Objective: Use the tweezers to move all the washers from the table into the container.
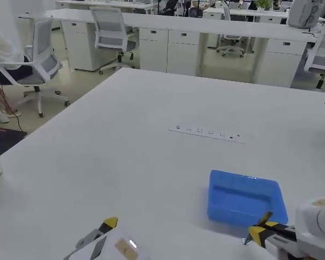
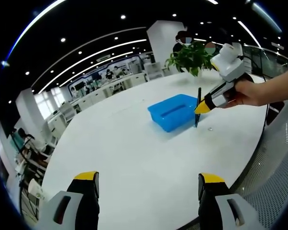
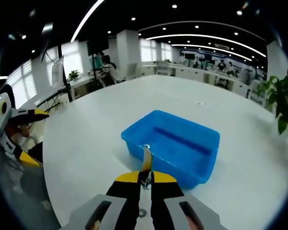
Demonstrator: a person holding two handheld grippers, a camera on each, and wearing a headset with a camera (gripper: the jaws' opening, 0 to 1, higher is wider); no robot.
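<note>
The right gripper has its jaws pressed together on the tweezers, whose tip carries a small washer at the near rim of the blue container. The left gripper hangs with jaws spread and empty above the white bench.

- The table is showing a smooth white top, mostly matt, catching only a soft sheen from the ceiling lights.
- The container is presenting smooth blue plastic, slightly glossy along its rim.
- The tweezers that my right gripper is pinching are showing thin metal, perhaps brass-toned; the close view is blurring them.
- The washer at their tip is glinting as bare metal.
- My left gripper is wearing matt grey plastic with yellow tips.
</note>
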